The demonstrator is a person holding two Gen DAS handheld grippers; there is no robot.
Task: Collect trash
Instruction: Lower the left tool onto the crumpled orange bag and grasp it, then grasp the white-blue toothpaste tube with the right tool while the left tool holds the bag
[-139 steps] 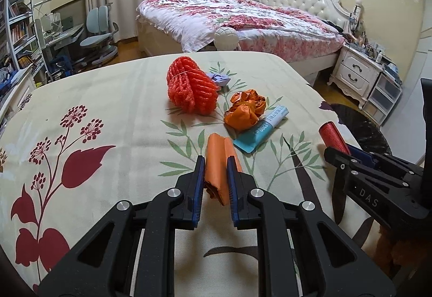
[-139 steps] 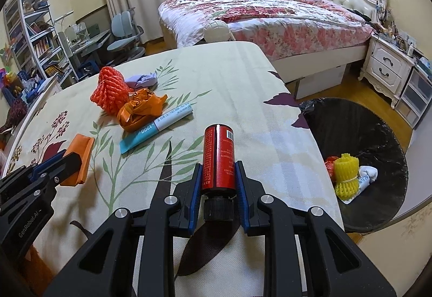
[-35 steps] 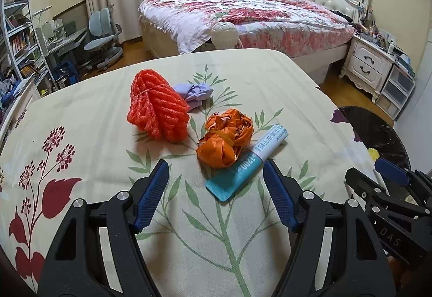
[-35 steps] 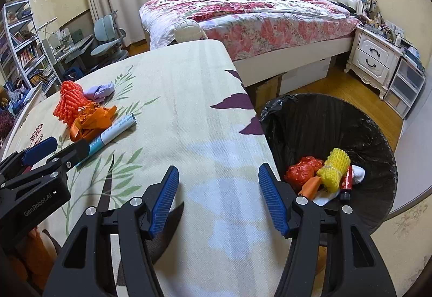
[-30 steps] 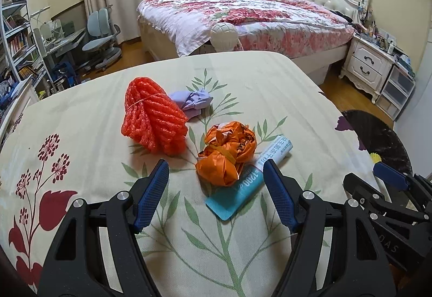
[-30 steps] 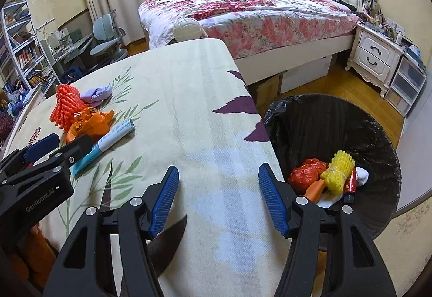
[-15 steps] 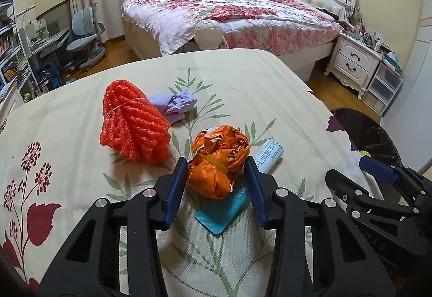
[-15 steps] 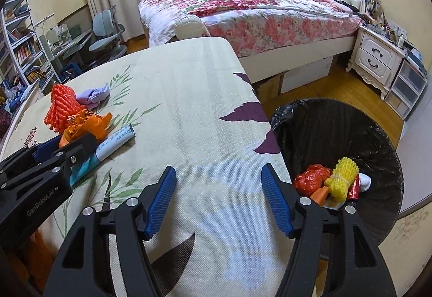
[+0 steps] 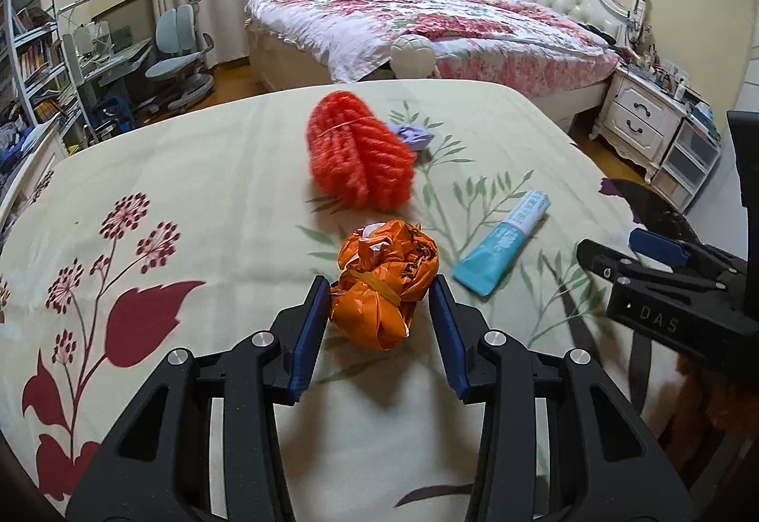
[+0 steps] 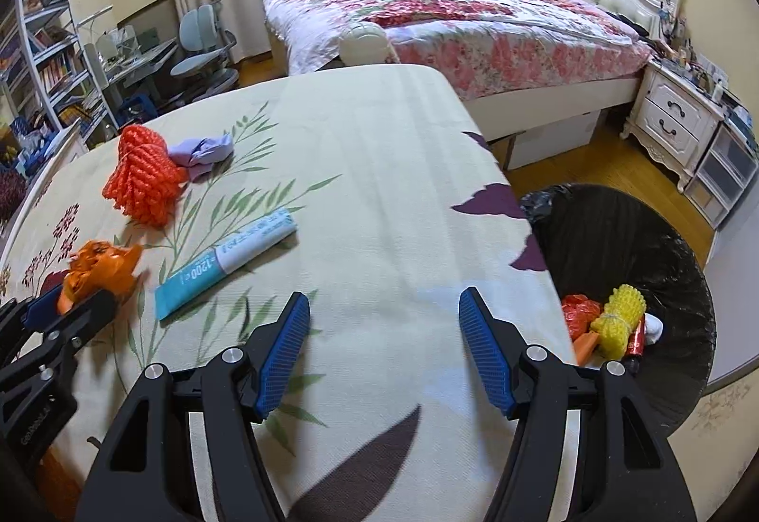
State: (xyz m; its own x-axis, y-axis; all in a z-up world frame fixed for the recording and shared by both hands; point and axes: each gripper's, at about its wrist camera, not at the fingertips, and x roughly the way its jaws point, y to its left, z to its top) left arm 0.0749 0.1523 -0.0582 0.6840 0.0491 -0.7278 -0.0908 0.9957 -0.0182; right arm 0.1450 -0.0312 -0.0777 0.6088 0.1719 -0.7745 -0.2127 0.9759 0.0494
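On your desk: 1 crumpled orange plastic bag (image 9: 385, 281) | 1 red-orange foam net sleeve (image 9: 356, 152) | 1 teal-and-white squeeze tube (image 10: 226, 268) | 1 crumpled lilac wrapper (image 10: 201, 152) | in your 1 black-lined round bin (image 10: 673, 247): 1 yellow foam net sleeve (image 10: 619, 320), 1 red crumpled bag (image 10: 581, 313)
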